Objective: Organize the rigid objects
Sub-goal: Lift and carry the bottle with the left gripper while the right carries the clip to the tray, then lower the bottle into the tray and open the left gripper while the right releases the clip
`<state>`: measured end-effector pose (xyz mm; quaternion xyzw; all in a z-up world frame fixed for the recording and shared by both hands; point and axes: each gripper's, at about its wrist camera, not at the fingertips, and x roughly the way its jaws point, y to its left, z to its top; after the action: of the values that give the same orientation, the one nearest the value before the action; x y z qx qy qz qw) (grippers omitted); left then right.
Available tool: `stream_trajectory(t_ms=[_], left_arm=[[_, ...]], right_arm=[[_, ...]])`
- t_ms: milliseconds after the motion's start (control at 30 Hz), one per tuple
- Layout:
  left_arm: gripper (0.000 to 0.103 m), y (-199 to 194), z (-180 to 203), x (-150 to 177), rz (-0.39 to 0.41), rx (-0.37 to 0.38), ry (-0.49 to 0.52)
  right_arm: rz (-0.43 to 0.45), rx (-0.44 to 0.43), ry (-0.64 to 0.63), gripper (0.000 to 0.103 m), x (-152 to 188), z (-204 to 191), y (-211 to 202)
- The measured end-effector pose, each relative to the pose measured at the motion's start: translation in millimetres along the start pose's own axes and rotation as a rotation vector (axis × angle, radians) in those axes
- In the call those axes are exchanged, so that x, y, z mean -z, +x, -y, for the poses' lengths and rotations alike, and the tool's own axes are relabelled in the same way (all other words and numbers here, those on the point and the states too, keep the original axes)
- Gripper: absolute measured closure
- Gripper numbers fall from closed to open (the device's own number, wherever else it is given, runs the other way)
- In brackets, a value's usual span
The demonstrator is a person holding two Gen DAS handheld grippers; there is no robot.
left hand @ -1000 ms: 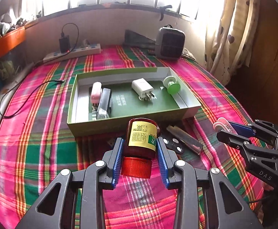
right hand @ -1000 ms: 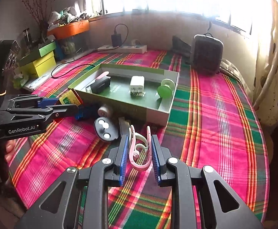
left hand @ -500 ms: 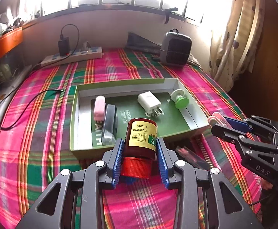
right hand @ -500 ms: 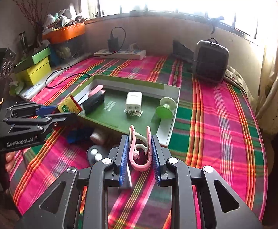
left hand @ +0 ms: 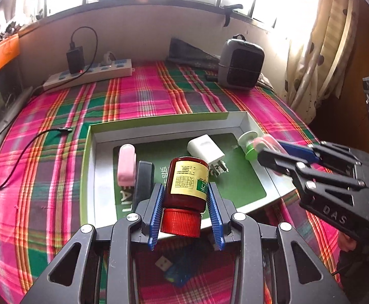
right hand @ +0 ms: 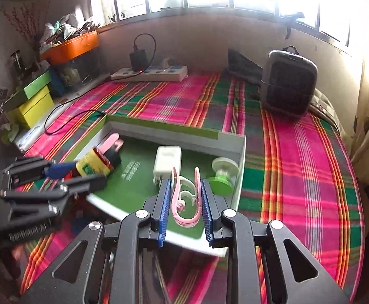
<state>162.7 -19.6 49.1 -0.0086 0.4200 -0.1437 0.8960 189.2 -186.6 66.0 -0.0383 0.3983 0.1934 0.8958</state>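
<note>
My left gripper (left hand: 185, 197) is shut on a dark red bottle (left hand: 187, 179) with a yellow label and red cap, held above the near edge of the green tray (left hand: 159, 122). My right gripper (right hand: 185, 197) is shut on a pink clip (right hand: 185, 202), held over the tray's near right part (right hand: 241, 167). In the tray lie a pink case (left hand: 126, 164), a black case (left hand: 143, 179), a white charger plug (left hand: 206, 149) and a green-and-white spool (left hand: 249, 144). The right gripper also shows in the left wrist view (left hand: 270, 149); the left one shows in the right wrist view (right hand: 83, 174).
A blue item and a small white piece (left hand: 176, 269) lie on the plaid cloth below my left gripper. A power strip (left hand: 88, 73) with a black adapter and a grey heater (left hand: 240, 65) stand at the back. A black cable (left hand: 19, 157) lies left. Boxes (right hand: 30, 101) stand at far left.
Both grippers have moved forward and up over the tray with the bottle and the pink clip still held. The loose items on the cloth have dropped below the view.
</note>
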Motion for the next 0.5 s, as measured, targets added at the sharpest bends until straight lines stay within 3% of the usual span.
stream_trajectory(t_ms=[500], left_arm=[[0.071, 32.5, -9.7, -13.0, -0.039, -0.017, -0.020]], right_arm=[[-0.075, 0.041, 0.041, 0.079, -31.7, 13.8, 59.5]])
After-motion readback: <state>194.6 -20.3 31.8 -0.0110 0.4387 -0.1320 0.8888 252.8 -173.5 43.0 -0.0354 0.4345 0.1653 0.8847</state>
